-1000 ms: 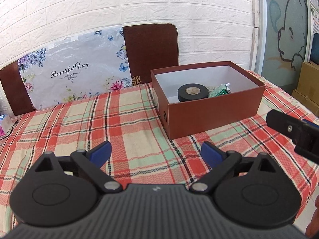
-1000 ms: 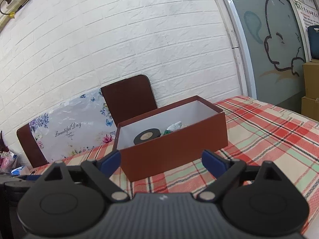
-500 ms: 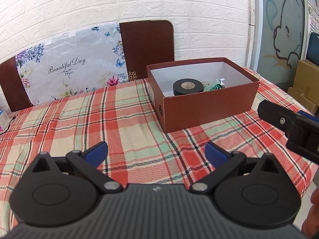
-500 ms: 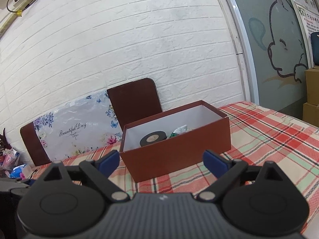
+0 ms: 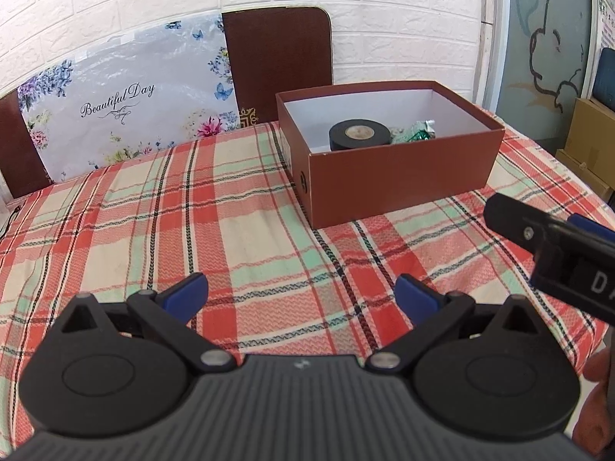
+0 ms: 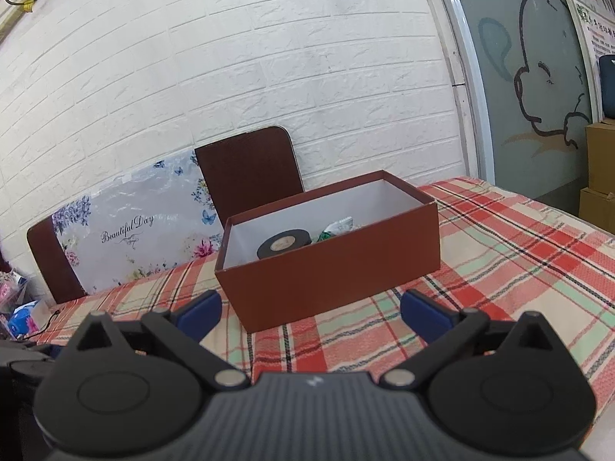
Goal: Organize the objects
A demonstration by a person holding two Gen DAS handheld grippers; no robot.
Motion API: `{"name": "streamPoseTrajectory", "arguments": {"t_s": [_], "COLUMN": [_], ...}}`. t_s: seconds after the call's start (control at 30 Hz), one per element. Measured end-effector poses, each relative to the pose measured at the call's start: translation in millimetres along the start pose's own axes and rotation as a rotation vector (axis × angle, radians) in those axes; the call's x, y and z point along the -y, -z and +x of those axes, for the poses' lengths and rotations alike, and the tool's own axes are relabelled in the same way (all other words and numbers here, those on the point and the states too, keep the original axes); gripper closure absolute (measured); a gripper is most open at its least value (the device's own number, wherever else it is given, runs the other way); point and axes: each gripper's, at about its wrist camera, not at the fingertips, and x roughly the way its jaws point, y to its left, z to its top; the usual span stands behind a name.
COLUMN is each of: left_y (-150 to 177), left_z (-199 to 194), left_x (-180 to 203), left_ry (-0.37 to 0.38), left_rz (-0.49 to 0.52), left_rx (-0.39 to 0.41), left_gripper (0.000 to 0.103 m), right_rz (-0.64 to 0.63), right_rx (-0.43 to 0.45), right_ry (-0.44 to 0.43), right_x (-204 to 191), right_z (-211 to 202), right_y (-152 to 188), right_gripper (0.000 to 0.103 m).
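A brown open box point(image 5: 399, 176) with a white inside stands on the plaid tablecloth point(image 5: 192, 211). A black tape roll point(image 5: 359, 134) and a green crinkled packet point(image 5: 417, 135) lie inside it. The box point(image 6: 330, 276), roll point(image 6: 284, 244) and packet point(image 6: 333, 230) also show in the right wrist view. My left gripper point(image 5: 301, 296) is open and empty, well short of the box. My right gripper point(image 6: 311, 313) is open and empty, just before the box's near wall; its body shows at the right of the left wrist view point(image 5: 557, 242).
Two brown chair backs point(image 5: 276, 65) and a floral "Beautiful Day" board point(image 5: 123, 96) stand behind the table against a white brick wall. Cardboard cartons point(image 5: 592, 142) sit to the right beyond the table edge. Small clutter point(image 6: 19, 307) lies at far left.
Both grippers have drawn back and risen slightly; the box looks a little farther and more from above. Both stay open and empty.
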Motion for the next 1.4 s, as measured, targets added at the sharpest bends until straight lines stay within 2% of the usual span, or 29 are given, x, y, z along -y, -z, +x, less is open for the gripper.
{"name": "streamPoseTrajectory", "arguments": {"t_s": [0.17,0.53,0.73,0.9,1.1,1.23,1.4], "left_y": [-2,-2,-3,-6,-8,-9,-10], "left_z": [5,21,15,14,26,32,39], "left_x": [-3,2,2,1,-2,-9,-9], "left_ry": [-0.012,-0.036,-0.076,-0.076,-0.099,-0.128,-0.129], "left_rz": [-0.018,-0.009,-0.004,-0.005,-0.01,-0.037,-0.041], "left_rx": [-0.011,-0.053,0.01,0.049,0.006,-0.039,-0.066], "left_gripper": [0.0,0.0,0.0,0.0,0.0,0.0,0.0], "right_rz": [0.003,-0.013,-0.018,-0.009,0.007,0.03,-0.015], "right_rx": [-0.034,-0.023,-0.043,-0.046,-0.047,-0.104,-0.143], "right_ry": [-0.008,0.01,0.004,-0.001,0.029,0.033,0.031], "right_x": [3,8,8,8,17,19,15], "right_z": [12,16,23,26,32,46,55], "right_y": [4,4,6,3,1,7,11], "right_gripper": [0.0,0.0,0.0,0.0,0.0,0.0,0.0]}}
